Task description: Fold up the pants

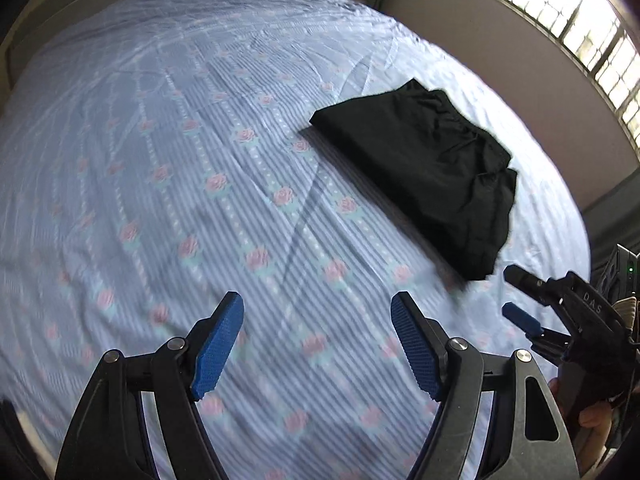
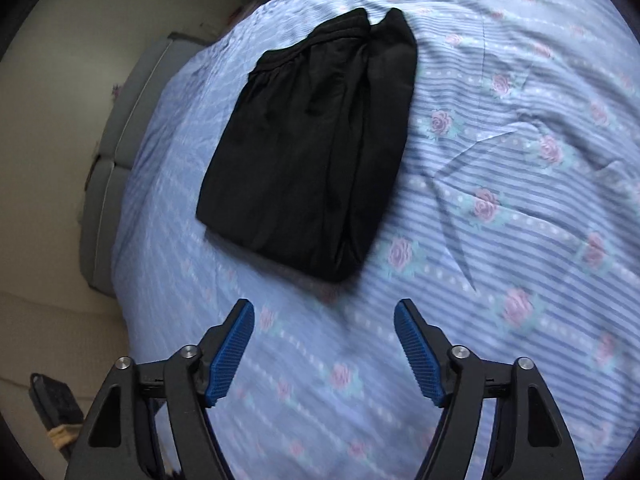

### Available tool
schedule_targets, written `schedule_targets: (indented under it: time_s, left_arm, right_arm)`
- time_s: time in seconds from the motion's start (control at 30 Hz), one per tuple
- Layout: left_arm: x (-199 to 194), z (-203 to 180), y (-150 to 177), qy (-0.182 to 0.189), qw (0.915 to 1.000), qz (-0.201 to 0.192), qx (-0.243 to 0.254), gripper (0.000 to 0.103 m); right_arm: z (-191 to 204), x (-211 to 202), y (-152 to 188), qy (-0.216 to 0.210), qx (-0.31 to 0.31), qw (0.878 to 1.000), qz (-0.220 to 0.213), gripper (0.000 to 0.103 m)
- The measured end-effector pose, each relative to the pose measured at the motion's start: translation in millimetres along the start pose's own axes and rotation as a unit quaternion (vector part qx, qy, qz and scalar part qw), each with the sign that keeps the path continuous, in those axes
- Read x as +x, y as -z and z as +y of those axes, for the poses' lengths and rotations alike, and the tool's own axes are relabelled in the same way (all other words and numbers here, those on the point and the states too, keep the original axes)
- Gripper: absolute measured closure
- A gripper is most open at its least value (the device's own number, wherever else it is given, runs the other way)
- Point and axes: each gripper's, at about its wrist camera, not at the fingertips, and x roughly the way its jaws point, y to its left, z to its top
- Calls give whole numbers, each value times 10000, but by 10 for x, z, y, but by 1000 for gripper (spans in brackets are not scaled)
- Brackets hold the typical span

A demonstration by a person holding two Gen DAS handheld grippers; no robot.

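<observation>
pants (image 2: 308, 140) folded on bed (image 2: 500, 200) | left gripper (image 1: 316, 344) wide, empty | right gripper (image 2: 324, 352) wide, empty | risk: a stray brush could undo the fold

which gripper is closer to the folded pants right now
The right gripper: the black pants lie just ahead of its open fingers. The left gripper sits further off, with bedsheet ahead.

Home bedroom, bed (image 1: 200, 140) (floral sheet), window (image 1: 580, 28)
</observation>
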Motion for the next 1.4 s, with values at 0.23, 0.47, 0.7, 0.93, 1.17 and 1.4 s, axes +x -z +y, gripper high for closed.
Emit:
schedule_targets:
  time_s: [0.23,0.47,0.7,0.93,1.17,1.4]
  left_arm:
    - [460,-22,-348,214,9994,-9,286,28]
    - [935,-25,-851,1179,9925,186,-259,28]
    - [1412,-6,-1272,1523,9847,310,-790,30]
    - [1749,-38,-1488,1943,9713,259,-1345,30]
    - [1839,-124,-1531,2062,9652,411,-1556,88]
    - [1290,-582,-1545,1377,9884,-9,-640,92]
  right_arm:
    - [-165,471,-10,-404,659,9966,-271,26]
    - [12,677,-189,-599,834,9936,-469,18]
    - [3,770,-380,-589,826,9935,-511,18]
    - [12,790,-409,-462,583,9959,-519,18]
    - [53,794,-500,-254,332,9985,-340,40]
    - [-18,684,-640,-323,122,9994,75,83]
